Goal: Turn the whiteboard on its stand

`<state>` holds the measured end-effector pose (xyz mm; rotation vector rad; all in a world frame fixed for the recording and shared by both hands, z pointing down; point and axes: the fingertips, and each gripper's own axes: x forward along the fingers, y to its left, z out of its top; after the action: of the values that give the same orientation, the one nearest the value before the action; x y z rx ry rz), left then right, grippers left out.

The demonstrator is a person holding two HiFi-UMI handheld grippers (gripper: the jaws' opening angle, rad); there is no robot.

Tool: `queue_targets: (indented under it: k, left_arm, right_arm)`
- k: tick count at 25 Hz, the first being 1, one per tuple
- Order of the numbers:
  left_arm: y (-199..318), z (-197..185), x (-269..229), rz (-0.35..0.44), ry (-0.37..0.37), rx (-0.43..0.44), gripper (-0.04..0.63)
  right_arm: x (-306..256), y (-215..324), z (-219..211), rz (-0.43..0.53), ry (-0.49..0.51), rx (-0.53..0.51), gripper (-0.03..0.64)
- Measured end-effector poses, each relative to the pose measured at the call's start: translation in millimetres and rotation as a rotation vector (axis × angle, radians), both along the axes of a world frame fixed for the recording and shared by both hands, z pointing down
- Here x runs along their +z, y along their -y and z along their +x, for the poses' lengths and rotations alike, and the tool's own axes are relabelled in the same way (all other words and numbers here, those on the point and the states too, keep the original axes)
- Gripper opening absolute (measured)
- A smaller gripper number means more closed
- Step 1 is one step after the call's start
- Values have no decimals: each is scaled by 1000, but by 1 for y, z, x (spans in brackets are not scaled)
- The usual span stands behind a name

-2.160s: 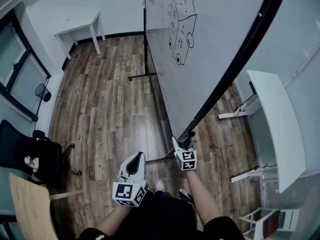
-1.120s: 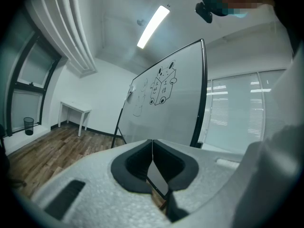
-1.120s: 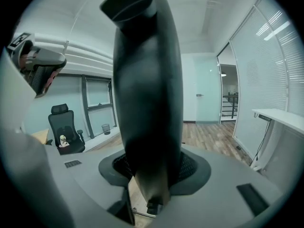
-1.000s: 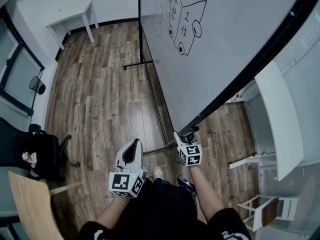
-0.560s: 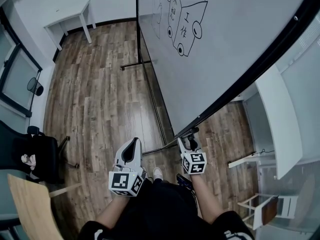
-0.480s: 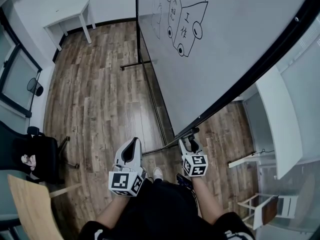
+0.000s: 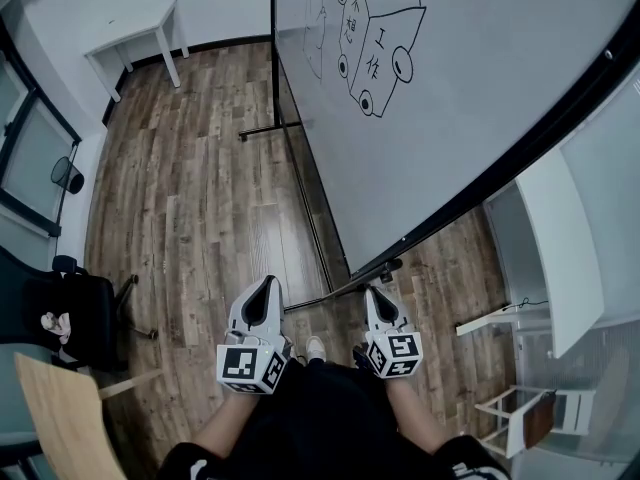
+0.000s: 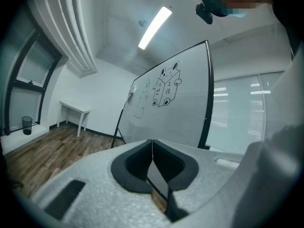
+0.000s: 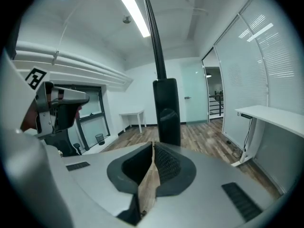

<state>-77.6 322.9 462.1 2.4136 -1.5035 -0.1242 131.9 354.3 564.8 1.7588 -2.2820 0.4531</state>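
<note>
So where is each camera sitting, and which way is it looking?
Head view: on the person's head, looking steeply down at the wooden floor and whiteboard; the person's arms, left tongs and right tongs show.
Left gripper view: on the left tongs, looking up along their shut jaws at the whiteboard's drawings.
Right gripper view: on the right tongs, jaws closing on nothing, facing the whiteboard's black edge.
Shared: all three show the whiteboard.

Head view overhead, gripper views low, sharing whiteboard (image 7: pixel 450 98)
</note>
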Motion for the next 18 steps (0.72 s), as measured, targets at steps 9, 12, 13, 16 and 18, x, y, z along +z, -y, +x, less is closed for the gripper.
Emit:
queue_targets:
  k: [9,12,13,16,18]
  left_arm:
    - [-3,-6,13,-18,11,6,18]
    - [-2,-5,16,-21,13,12,18]
    - [-1,-5,17,-23,12,14,18]
    - [0,-5,17,-25,10,16,18]
    - [1,-5,16,-23,8,15,18]
  right_arm:
    - [-32,-9,-27,67,27,-1,14]
    - [-34,-10,-30,65,34,-2,12]
    - [-35,-9,-31,66,37,-3,12]
    - [-38,-9,-35,70,41,-11,12]
    - [-41,-9,-36,78,41,-16,12]
